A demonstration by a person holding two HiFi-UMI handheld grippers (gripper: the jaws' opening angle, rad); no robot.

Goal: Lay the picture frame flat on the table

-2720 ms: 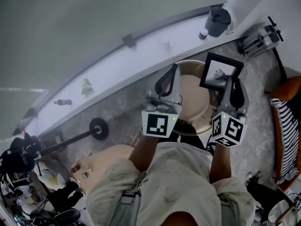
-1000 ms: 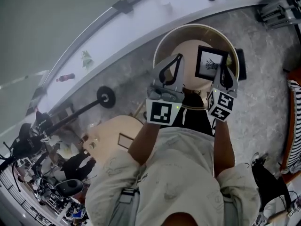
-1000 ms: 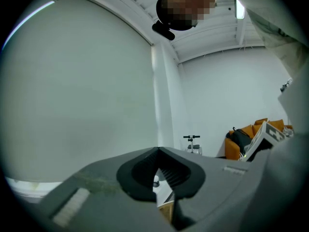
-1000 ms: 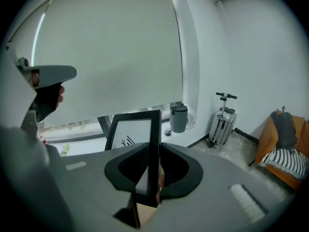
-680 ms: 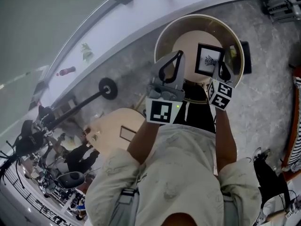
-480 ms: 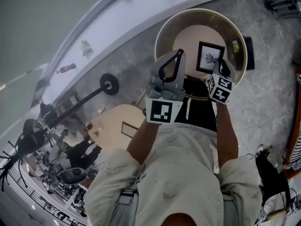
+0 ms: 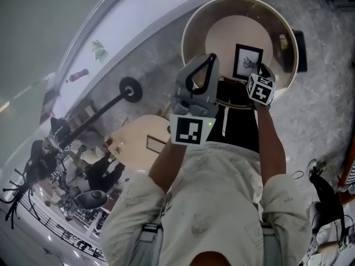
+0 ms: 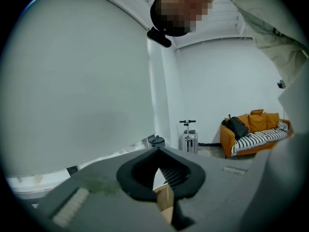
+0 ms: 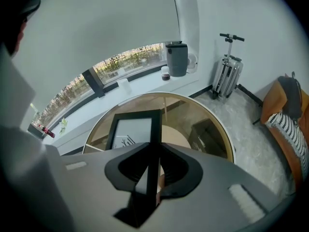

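The picture frame (image 7: pixel 248 61) is black with a white print of a dark sprig. It hangs over the round glass table (image 7: pixel 188 21), gripped at its near edge by my right gripper (image 7: pixel 256 76). In the right gripper view the frame (image 9: pixel 133 129) runs away from the jaws, which are shut on its right-hand bar, and my right gripper (image 9: pixel 153 170) points steeply down. Whether the frame's far end touches the glass I cannot tell. My left gripper (image 7: pixel 206 60) hovers left of the frame near the table's front rim. Its fingertips meet in the left gripper view (image 8: pixel 157 150) with nothing held.
The table has a gold rim and a round wooden shelf (image 7: pixel 233 32) under the glass. A small yellowish item (image 7: pixel 284 42) sits at its right side. A low wooden table (image 7: pixel 138 140) and a black stand (image 7: pixel 130 88) are left. A scooter (image 9: pixel 227 66) and orange sofa (image 9: pixel 289 110) stand beyond.
My right gripper has sunk toward the table with the frame, tipping further downward. The left gripper has dropped a little. The frame now sits lower over the glass.
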